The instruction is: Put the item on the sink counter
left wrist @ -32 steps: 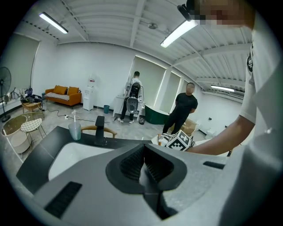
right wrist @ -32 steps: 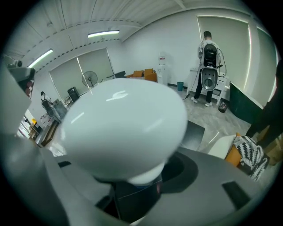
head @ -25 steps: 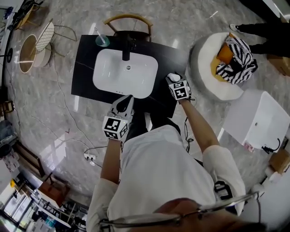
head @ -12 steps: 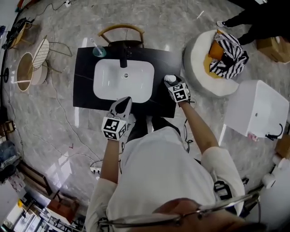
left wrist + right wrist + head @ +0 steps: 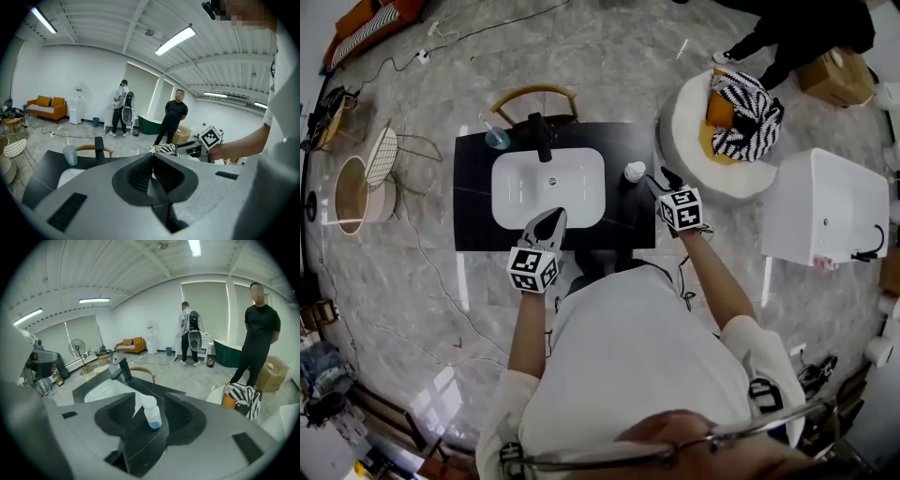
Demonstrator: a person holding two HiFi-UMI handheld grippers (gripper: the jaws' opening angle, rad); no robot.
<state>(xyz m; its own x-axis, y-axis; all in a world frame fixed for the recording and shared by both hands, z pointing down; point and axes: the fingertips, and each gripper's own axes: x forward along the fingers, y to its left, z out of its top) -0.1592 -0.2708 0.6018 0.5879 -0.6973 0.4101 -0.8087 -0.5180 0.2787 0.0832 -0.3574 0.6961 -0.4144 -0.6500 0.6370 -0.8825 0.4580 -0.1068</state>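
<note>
A small white bottle with blue liquid [image 5: 635, 172] stands upright on the black sink counter [image 5: 473, 202], right of the white basin [image 5: 548, 187]. My right gripper [image 5: 666, 180] is just right of the bottle and apart from it. In the right gripper view the bottle [image 5: 151, 416] stands ahead of the right gripper [image 5: 149, 397]. Its jaws are closing with nothing pressed between the pads. My left gripper [image 5: 551, 221] hangs over the counter's front edge near the basin. In the left gripper view the left gripper [image 5: 152, 157] is shut and empty.
A black faucet [image 5: 542, 141] and a cup with a toothbrush [image 5: 495, 139] stand at the counter's back. A wooden chair [image 5: 532, 94] is behind it. A round white pouffe [image 5: 680, 141] with a striped cushion and a white box [image 5: 825, 206] are on the right. People stand farther off.
My right gripper has let go of the bottle and drawn back to the right. The bottle stays standing on the counter. The left gripper has hardly moved.
</note>
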